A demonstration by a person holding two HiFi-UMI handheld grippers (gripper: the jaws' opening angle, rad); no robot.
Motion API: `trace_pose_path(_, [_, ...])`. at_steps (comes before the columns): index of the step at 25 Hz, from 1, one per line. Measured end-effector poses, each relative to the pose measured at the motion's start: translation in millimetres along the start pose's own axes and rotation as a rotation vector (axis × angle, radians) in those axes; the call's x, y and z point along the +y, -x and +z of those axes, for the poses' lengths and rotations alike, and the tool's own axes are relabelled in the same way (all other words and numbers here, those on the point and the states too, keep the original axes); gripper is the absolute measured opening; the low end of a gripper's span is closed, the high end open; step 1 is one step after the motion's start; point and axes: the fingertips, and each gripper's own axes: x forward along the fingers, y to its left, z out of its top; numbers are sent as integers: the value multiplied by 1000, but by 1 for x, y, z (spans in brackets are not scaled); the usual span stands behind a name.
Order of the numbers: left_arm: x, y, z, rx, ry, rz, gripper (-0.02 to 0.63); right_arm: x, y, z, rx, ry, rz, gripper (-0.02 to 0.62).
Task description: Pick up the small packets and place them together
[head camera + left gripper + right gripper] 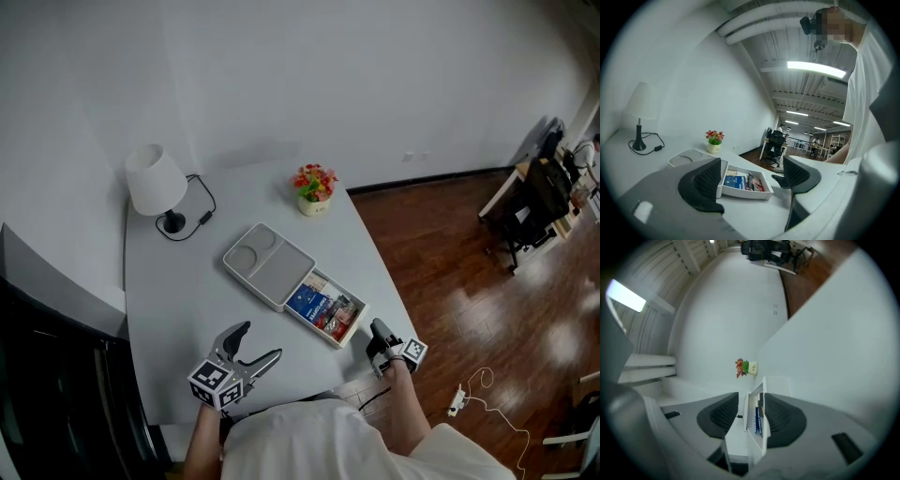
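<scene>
A white tray [272, 267] lies slantwise in the middle of the white table. Its near compartment holds several small packets [323, 307], one of them blue; they also show as packets [743, 182] in the left gripper view. My left gripper [262, 340] hovers near the table's front edge, left of the tray, jaws wide open and empty [752, 171]. My right gripper [378, 331] sits at the table's front right edge, just short of the tray's near corner. Its jaws [751, 416] stand apart, and the tray with the packets [758, 418] shows in the gap between them, not pressed by either pad.
A white lamp [155, 183] with a black cord stands at the back left, a small flower pot [315, 187] at the back edge. The table's right edge drops to a wooden floor with a white cable [459, 398]. The person's body fills the bottom.
</scene>
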Motion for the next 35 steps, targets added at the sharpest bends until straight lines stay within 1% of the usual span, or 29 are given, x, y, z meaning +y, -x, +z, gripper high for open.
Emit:
trace_pose_path(1, [2, 0, 1, -1, -2, -2, 399, 12, 3, 7, -13, 56, 8, 180])
trace_pose_path(2, [3, 0, 1, -3, -4, -4, 399, 23, 4, 13, -21, 118, 13, 198])
trace_pose_path(4, [6, -2, 4, -6, -12, -11, 399, 47, 4, 23, -27, 255, 14, 198])
trace_pose_path(6, [8, -2, 7, -9, -18, -15, 399, 76, -2, 21, -18, 401, 23, 199])
trace_pose_path(9, [11, -2, 11, -20, -20, -20, 399, 125, -16, 2, 30, 620, 65, 201])
trace_pose_path(13, [15, -1, 16, -40, -18, -25, 399, 178, -40, -32, 98, 1043, 73, 209])
trace_pose_path(14, [16, 0, 18, -46, -20, -23, 399, 191, -45, -42, 104, 1126, 85, 209])
trace_pose_path(16, [20, 3, 21, -58, -27, -13, 399, 215, -53, -61, 104, 1233, 127, 210])
trace_pose_path(17, [21, 5, 23, -64, -32, -5, 399, 225, -56, -71, 107, 1278, 145, 236])
trace_pose_path(18, [23, 7, 25, -72, -39, 7, 399, 233, -59, -81, 116, 1337, 154, 310])
trace_pose_path(20, [29, 12, 31, -92, -69, 46, 399, 245, -64, -104, 132, 1484, 149, 319])
trace_pose_path(21, [32, 15, 35, -106, -90, 76, 399, 251, -66, -114, 128, 1536, 150, 338])
trace_pose_path(22, [36, 19, 40, -122, -112, 111, 399, 258, -67, -123, 113, 1562, 159, 422])
trace_pose_path(23, [40, 23, 43, -138, -132, 148, 399, 265, -68, -131, 90, 1568, 174, 440])
trace_pose_path(26, [48, 34, 54, -193, -191, 250, 399, 278, -71, -151, 33, 1562, 210, 440])
trace_pose_path(27, [49, 37, 58, -214, -214, 276, 400, 278, -71, -157, 33, 1564, 215, 440])
trace_pose_path(29, [50, 41, 66, -249, -250, 321, 428, 277, -72, -167, 50, 1571, 224, 440])
trace_pose_path(30, [51, 43, 69, -263, -260, 343, 428, 278, -72, -171, 56, 1574, 229, 440])
trace_pose_path(33, [59, 51, 72, -288, -248, 420, 439, 278, -71, -176, 53, 1572, 234, 440])
trace_pose_path(35, [63, 54, 73, -294, -228, 455, 430, 277, -68, -172, 40, 1562, 221, 439])
